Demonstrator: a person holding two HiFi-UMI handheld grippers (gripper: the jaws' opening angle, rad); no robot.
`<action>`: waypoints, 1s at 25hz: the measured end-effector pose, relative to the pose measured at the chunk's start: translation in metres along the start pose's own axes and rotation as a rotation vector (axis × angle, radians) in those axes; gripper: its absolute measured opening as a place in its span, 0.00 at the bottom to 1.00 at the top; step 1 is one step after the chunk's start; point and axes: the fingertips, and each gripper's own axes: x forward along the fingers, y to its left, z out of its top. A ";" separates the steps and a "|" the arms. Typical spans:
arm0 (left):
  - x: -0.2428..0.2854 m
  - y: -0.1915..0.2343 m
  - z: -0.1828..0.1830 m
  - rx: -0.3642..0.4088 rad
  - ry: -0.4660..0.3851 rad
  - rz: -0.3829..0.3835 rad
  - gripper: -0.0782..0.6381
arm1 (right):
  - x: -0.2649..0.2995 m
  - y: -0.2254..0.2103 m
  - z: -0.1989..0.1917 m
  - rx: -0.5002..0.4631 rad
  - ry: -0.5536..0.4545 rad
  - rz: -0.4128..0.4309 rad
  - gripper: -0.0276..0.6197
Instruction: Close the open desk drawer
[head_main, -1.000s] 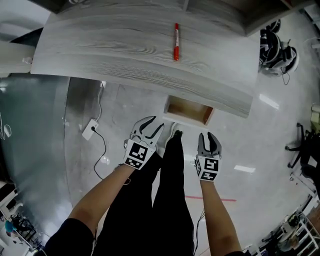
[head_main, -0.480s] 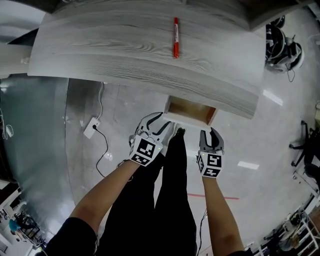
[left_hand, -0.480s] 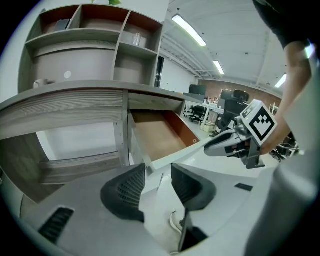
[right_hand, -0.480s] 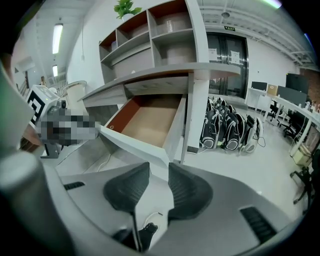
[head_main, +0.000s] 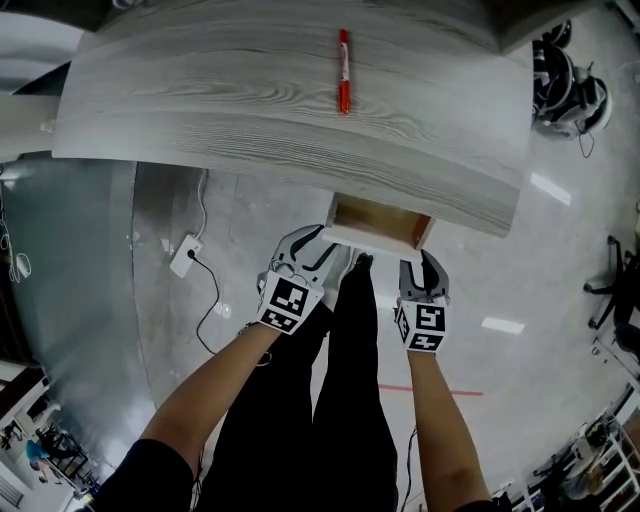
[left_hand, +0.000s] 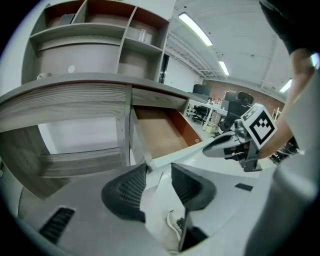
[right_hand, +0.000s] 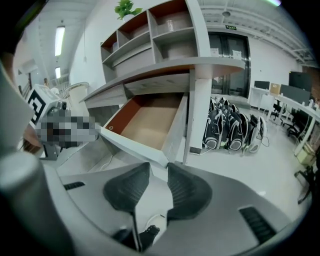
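A wooden drawer (head_main: 378, 222) stands pulled out from under the grey wood desk (head_main: 250, 110); its inside shows bare. My left gripper (head_main: 312, 248) is at the left end of the drawer's white front panel (head_main: 370, 240), and my right gripper (head_main: 424, 268) is at its right end. In the left gripper view the jaws (left_hand: 159, 170) stand open with the panel's left corner (left_hand: 148, 162) just at their tips. In the right gripper view the jaws (right_hand: 158, 169) stand apart with the panel's right corner (right_hand: 165, 161) at their tips. The drawer (right_hand: 147, 120) holds nothing.
A red marker (head_main: 342, 70) lies on the desktop. A power strip (head_main: 181, 257) with its cable lies on the floor left of the drawer. Bags (head_main: 565, 85) sit on the floor at the right. The person's black-clad legs (head_main: 335, 400) stand below the grippers.
Both grippers have moved forward and a little down to the drawer's front panel, one at each end. The left jaws have opened slightly wider.
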 end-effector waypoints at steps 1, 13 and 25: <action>-0.001 0.000 0.000 0.001 0.001 -0.003 0.33 | 0.000 0.000 0.000 0.026 0.002 0.001 0.22; -0.011 -0.002 0.018 -0.026 -0.045 0.002 0.33 | -0.013 -0.002 0.014 0.102 -0.055 -0.019 0.22; -0.019 0.001 0.050 -0.006 -0.093 0.003 0.33 | -0.029 -0.008 0.046 0.135 -0.150 -0.028 0.22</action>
